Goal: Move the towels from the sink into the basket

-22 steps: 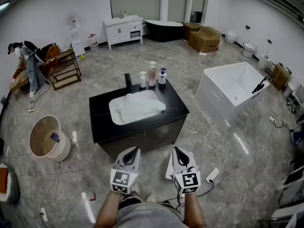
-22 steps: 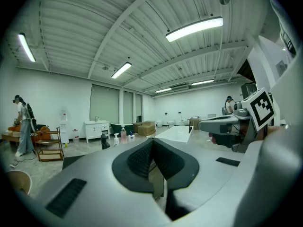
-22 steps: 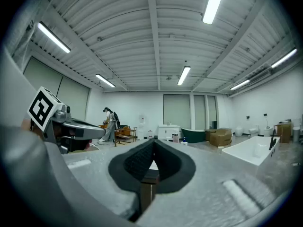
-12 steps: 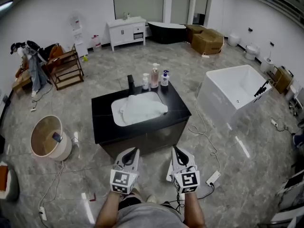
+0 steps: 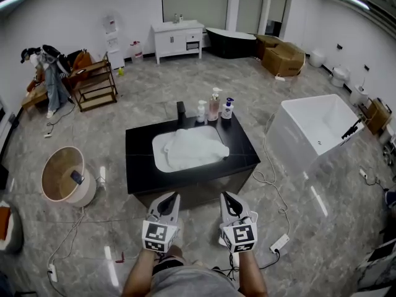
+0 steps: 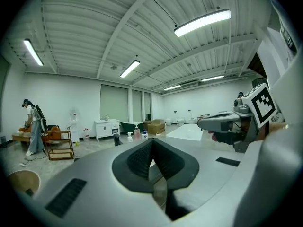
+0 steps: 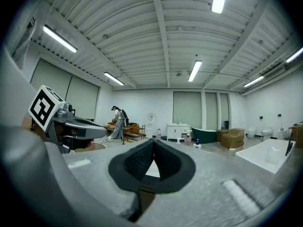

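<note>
We hold the left gripper point(image 5: 171, 197) and right gripper point(image 5: 226, 197) clenched, both empty. Towels point(image 5: 195, 148) lie in the sink point(image 5: 159, 158) ahead, basket point(image 5: 47, 169) at left.

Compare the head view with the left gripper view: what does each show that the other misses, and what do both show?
Head view only: the white towels heaped in the sink, set in the black counter. Left gripper view only: the ceiling light strips, and the left gripper up close, its claw shut tip to tip with nothing in it. Both: the soap bottles behind the sink, the white bathtub and the right gripper.
</note>
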Demonstrator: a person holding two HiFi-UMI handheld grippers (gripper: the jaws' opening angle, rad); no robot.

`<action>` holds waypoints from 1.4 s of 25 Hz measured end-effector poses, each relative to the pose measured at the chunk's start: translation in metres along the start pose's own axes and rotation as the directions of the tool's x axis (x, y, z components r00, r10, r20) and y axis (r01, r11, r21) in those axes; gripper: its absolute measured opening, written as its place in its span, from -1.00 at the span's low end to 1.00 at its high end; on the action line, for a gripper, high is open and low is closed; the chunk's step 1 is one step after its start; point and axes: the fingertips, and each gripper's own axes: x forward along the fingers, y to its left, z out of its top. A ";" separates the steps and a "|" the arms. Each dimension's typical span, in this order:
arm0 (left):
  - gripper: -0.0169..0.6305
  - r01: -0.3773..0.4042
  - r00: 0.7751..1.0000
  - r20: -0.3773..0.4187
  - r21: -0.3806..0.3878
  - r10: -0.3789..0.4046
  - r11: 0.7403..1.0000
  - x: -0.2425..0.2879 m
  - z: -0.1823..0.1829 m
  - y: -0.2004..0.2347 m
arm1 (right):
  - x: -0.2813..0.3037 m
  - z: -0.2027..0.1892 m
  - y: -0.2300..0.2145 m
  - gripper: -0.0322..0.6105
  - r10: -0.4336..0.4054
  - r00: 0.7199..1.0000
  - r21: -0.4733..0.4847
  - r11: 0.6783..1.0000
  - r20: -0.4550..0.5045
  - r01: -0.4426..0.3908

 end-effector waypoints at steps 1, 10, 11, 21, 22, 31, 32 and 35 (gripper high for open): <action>-0.92 -0.008 1.000 0.000 -0.005 0.008 1.000 0.008 -0.001 0.010 | 0.013 0.000 -0.002 -0.90 0.005 1.000 0.002 1.000 -0.002 -0.005; -0.92 -0.015 1.000 -0.022 -0.018 0.015 1.000 0.098 0.001 0.107 | 0.151 -0.003 -0.015 -0.90 0.041 0.998 0.030 0.999 -0.056 -0.040; -0.92 -0.013 1.000 -0.028 -0.027 0.012 1.000 0.108 0.002 0.117 | 0.167 -0.004 -0.015 -0.90 0.046 0.997 0.031 0.999 -0.062 -0.044; -0.92 0.015 0.994 -0.106 -0.074 -0.022 0.997 0.215 -0.038 0.212 | 0.320 -0.038 -0.035 -0.90 0.052 0.987 0.042 0.998 -0.151 -0.046; -0.92 0.023 0.993 -0.115 -0.077 -0.032 0.997 0.225 -0.041 0.219 | 0.333 -0.043 -0.036 -0.90 0.053 0.986 0.039 0.998 -0.160 -0.047; -0.92 0.065 0.982 -0.173 -0.105 -0.083 0.992 0.297 -0.084 0.277 | 0.432 -0.099 -0.045 -0.90 0.054 0.968 0.059 0.997 -0.245 -0.040; -0.92 0.067 0.980 -0.179 -0.111 -0.086 0.992 0.303 -0.090 0.282 | 0.441 -0.107 -0.045 -0.90 0.055 0.965 0.059 0.997 -0.256 -0.041; -0.92 0.073 0.975 -0.198 -0.126 -0.097 0.989 0.319 -0.113 0.294 | 0.465 -0.132 -0.045 -0.90 0.063 0.954 0.060 0.997 -0.293 -0.047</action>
